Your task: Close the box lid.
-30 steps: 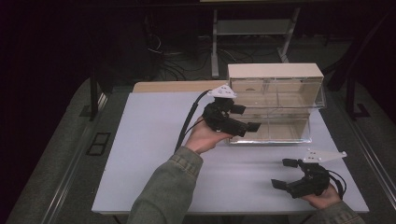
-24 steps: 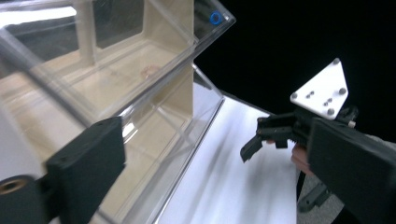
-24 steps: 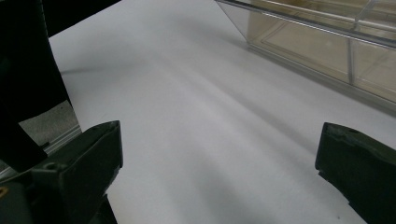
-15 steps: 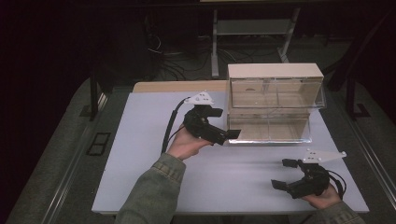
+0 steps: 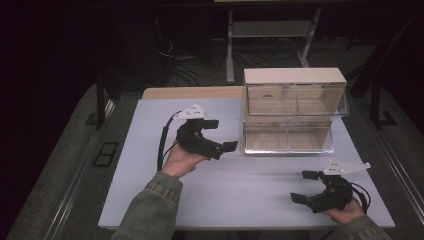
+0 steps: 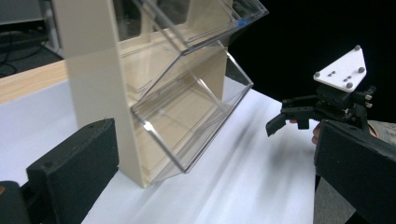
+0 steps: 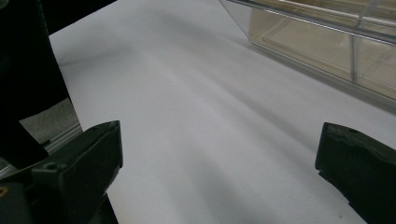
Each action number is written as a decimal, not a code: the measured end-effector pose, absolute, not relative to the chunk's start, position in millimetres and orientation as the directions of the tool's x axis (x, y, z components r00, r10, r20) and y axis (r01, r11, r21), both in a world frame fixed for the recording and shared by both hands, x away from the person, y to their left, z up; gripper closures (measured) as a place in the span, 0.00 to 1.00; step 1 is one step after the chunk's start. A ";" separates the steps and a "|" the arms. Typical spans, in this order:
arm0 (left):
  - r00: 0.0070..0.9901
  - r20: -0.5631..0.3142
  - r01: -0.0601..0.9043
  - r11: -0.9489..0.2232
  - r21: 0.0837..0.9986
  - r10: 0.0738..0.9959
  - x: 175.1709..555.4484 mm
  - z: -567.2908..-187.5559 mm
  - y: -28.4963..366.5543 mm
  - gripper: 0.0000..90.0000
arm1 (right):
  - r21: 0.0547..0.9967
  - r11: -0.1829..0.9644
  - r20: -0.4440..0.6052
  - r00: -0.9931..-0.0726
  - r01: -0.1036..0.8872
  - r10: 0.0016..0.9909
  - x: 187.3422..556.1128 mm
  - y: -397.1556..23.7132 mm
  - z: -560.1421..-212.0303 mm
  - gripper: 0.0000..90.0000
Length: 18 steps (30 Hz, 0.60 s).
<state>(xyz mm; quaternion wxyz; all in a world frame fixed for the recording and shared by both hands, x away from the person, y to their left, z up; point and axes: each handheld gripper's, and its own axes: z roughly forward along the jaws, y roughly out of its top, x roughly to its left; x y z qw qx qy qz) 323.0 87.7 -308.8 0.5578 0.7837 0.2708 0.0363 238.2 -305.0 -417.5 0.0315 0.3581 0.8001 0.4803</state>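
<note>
A beige two-tier bin unit (image 5: 294, 112) with clear tilted fronts stands at the back right of the white table (image 5: 150, 150). Its compartments look empty. My left gripper (image 5: 223, 134) is held above the table just left of the lower bin, open, with nothing between its jaws. In the left gripper view the bin unit (image 6: 177, 93) is close ahead, between the wide-spread jaws of the left gripper (image 6: 215, 144). My right gripper (image 5: 301, 186) rests open near the front right edge and also appears as the far gripper (image 6: 322, 107). In its own view the right gripper (image 7: 222, 149) faces bare table, with the lower bin (image 7: 327, 42) at the upper right.
A wooden strip (image 5: 195, 92) runs along the table's far edge. Beyond it stand a metal frame (image 5: 270, 30) and cables on a dark floor. Grey floor panels (image 5: 60, 165) flank the table on the left.
My left gripper has drawn back from the front of the lower bin, moving left and toward the person. The right gripper has stayed in place.
</note>
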 end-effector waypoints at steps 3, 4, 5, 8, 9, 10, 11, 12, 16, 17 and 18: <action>0.841 -0.247 0.394 -0.231 0.890 0.481 320.0 -313.8 97.7 0.00 | 0.789 0.284 0.294 -0.741 0.545 0.604 238.4 -305.0 -418.1 0.00; 0.837 -0.252 0.400 -0.228 0.888 0.486 319.0 -315.6 101.0 0.00 | 0.789 0.281 0.296 -0.739 0.546 0.606 238.4 -304.7 -418.4 0.00; 0.834 -0.254 0.403 -0.226 0.887 0.490 318.3 -317.7 104.6 0.00 | 0.789 0.282 0.295 -0.739 0.546 0.606 238.4 -304.6 -418.6 0.00; 0.821 -0.264 0.417 -0.215 0.883 0.507 315.5 -324.6 114.9 0.00 | 0.789 0.288 0.290 -0.742 0.542 0.604 238.7 -304.8 -418.7 0.00; 0.816 -0.267 0.421 -0.210 0.882 0.512 314.4 -327.3 118.1 0.00 | 0.788 0.288 0.292 -0.741 0.545 0.605 238.5 -304.6 -418.6 0.00; 0.814 -0.267 0.423 -0.212 0.881 0.517 313.5 -329.9 121.2 0.00 | 0.785 0.287 0.295 -0.739 0.549 0.605 238.3 -304.6 -418.4 0.00; 0.811 -0.267 0.428 -0.217 0.877 0.521 312.1 -332.0 124.6 0.00 | 0.785 0.286 0.296 -0.739 0.549 0.606 238.3 -304.4 -418.6 0.00; 0.808 -0.269 0.431 -0.213 0.877 0.525 310.8 -334.5 127.7 0.00 | 0.788 0.293 0.287 -0.744 0.542 0.604 238.8 -304.7 -419.0 0.00; 0.793 -0.279 0.444 -0.202 0.873 0.541 304.9 -343.4 137.0 0.00 | 0.786 0.291 0.289 -0.741 0.545 0.606 238.8 -304.2 -419.3 0.00; 0.792 -0.278 0.446 -0.204 0.871 0.544 303.2 -345.4 138.6 0.00 | 0.786 0.292 0.289 -0.742 0.544 0.605 238.9 -304.2 -419.4 0.00; 0.791 -0.278 0.448 -0.206 0.870 0.545 301.5 -347.7 140.0 0.00 | 0.787 0.291 0.289 -0.741 0.544 0.606 238.9 -304.1 -419.5 0.00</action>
